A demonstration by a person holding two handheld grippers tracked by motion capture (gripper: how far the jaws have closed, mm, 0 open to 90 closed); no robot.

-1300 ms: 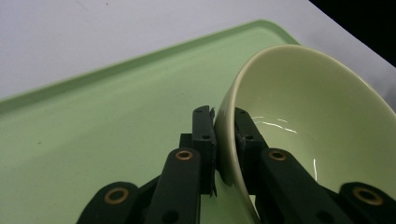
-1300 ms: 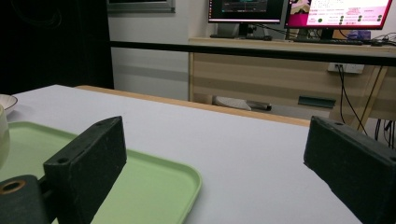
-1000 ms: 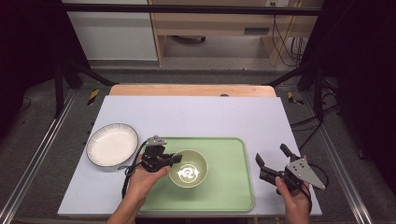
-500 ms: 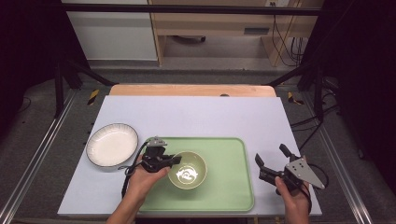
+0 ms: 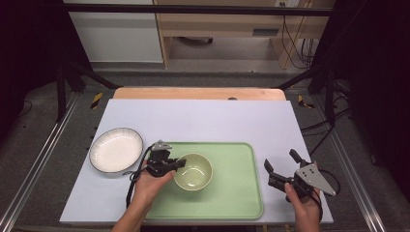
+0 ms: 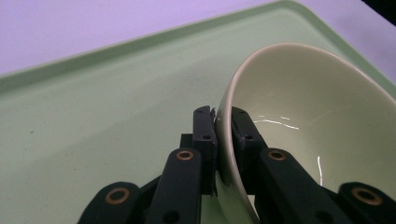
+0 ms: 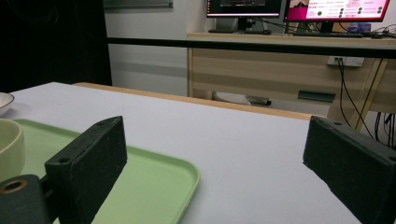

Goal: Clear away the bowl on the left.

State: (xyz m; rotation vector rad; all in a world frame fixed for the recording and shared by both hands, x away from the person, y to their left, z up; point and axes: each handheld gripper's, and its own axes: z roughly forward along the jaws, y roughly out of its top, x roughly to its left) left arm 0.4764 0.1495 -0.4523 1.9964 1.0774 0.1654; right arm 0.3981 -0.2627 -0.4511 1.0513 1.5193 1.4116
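Observation:
A pale green bowl [image 5: 193, 171] rests on the left half of a light green tray [image 5: 232, 193]. My left gripper [image 5: 178, 165] is shut on the bowl's left rim, one jaw inside and one outside. In the left gripper view the two black jaws pinch the rim of the bowl [image 6: 303, 107] at my left gripper [image 6: 223, 125], with the tray [image 6: 107, 102] beneath. My right gripper [image 5: 280, 160] hovers over the white tabletop just right of the tray, open wide and holding nothing. In the right gripper view my right gripper [image 7: 219, 163] faces the tray's corner [image 7: 159, 179] and the bowl's edge [image 7: 9, 140].
A white plate [image 5: 116, 150] with a dark ribbed rim lies on the white tabletop left of the tray. The table's wooden far edge [image 5: 198, 93] runs across the back. Beyond it stand a desk with monitors [image 7: 299, 9] and dark frame posts.
The bowl has shifted slightly up and left in the left gripper's hold, and the glare inside it is gone. The right gripper has stayed put.

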